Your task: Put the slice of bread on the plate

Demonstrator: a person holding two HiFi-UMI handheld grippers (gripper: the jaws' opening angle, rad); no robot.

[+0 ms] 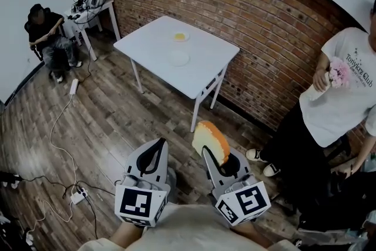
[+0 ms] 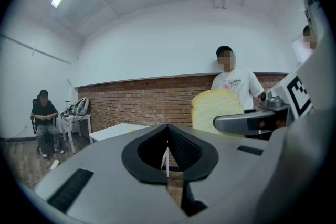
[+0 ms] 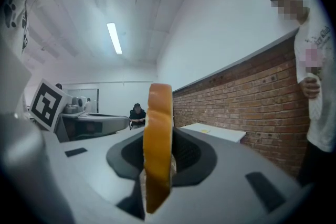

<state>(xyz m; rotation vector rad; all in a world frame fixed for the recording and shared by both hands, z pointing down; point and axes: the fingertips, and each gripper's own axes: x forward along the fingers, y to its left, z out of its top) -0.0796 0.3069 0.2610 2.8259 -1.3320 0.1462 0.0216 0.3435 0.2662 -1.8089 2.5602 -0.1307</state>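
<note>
A slice of bread with a brown crust stands upright on edge in my right gripper, which is shut on it. In the right gripper view the slice fills the gap between the jaws, crust toward the camera. My left gripper is beside it, shut, with nothing held; its jaws meet with only a thin slit. The left gripper view also catches the bread. A white plate lies on the white table, some way ahead of both grippers.
A yellow item lies on the table beyond the plate. A person stands at the right; another sits at the far left by a small side table. Cables and a power strip cross the wood floor. A brick wall is behind the table.
</note>
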